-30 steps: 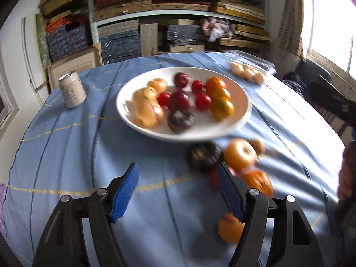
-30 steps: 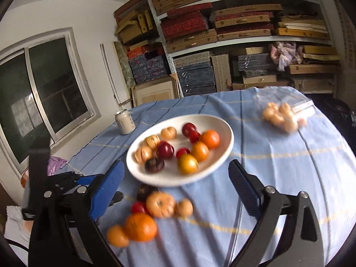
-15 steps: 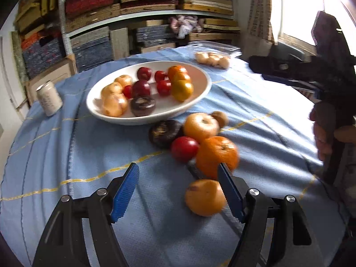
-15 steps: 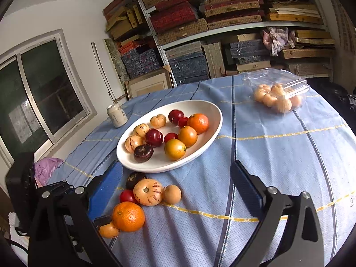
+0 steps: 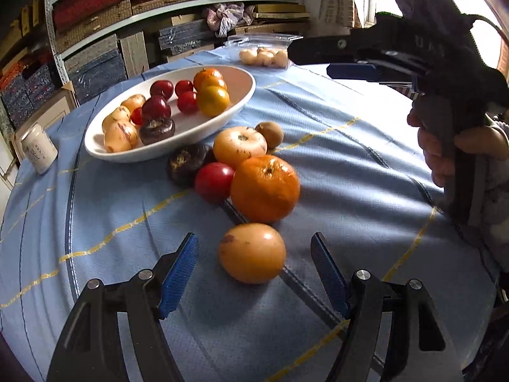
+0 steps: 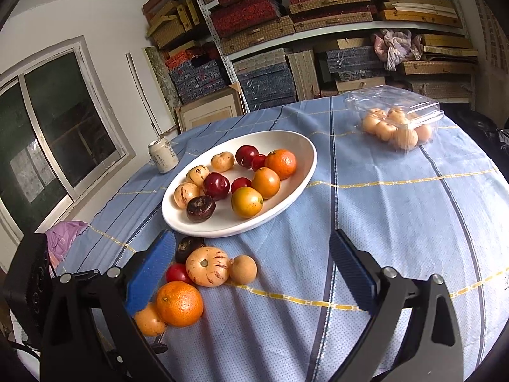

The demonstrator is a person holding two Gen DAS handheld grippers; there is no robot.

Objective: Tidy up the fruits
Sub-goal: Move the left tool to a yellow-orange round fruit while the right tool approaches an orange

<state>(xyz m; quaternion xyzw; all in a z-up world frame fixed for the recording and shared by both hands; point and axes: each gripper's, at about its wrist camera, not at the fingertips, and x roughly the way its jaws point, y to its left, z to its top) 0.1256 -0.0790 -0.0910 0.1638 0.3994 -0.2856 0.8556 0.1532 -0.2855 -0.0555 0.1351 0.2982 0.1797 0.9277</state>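
Shelves of stacked flat boxes back a round table w/ a blue checked cloth. At its centre sits a white oval ceramic plate holding mixed fruit: oranges, red plums, pale striped melons, a dark mangosteen. Off the plate's 6 o'clock rim, loose fruit lies on the cloth: a dark purple mangosteen, a red tomato, a pale striped pepino melon, a small brown kiwi, a big orange mandarin and, at 6 o'clock from the mandarin, a smooth yellow-orange persimmon-like fruit. Left gripper has its blue pads spread wide, persimmon between them but clear of both pads, not gripped. Right gripper hangs w/ jaws wide apart, nothing in them, above the cloth. A white drink can stands at the plate's 10 o'clock; a clear plastic clamshell of pale round fruit at 2 o'clock.
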